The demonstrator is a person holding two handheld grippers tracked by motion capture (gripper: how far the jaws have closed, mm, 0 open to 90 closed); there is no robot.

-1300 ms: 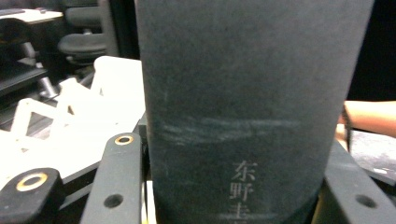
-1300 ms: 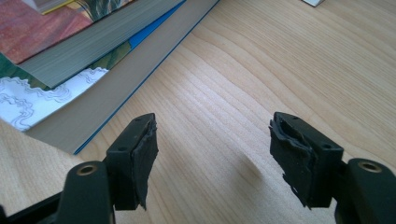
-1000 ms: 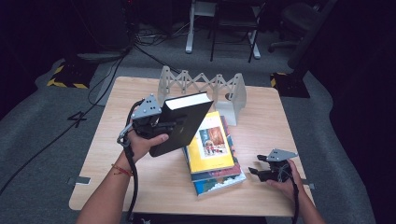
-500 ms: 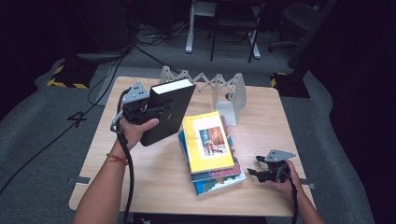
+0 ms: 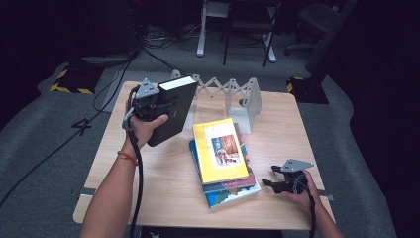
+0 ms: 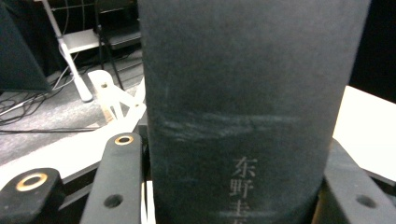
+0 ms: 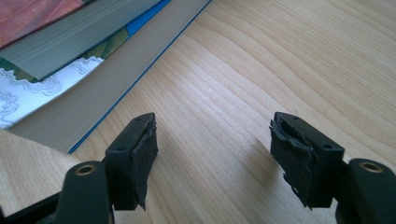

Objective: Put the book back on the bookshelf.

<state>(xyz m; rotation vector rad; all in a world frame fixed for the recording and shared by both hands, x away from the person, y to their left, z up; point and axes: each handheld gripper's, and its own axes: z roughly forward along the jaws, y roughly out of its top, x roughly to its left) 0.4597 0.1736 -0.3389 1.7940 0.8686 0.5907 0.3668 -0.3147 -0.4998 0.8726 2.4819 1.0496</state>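
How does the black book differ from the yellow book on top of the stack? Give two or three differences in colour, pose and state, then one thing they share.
The black book is plain and dark; the yellow book has a bright cover with a picture. The black book is held tilted above the table in the left hand-held gripper; the yellow book lies flat on the stack, with no gripper touching it. The black book looks thicker than the yellow book. Both are closed.

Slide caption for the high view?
Left gripper holds a black book near the white rack; open right gripper rests beside stacked books.
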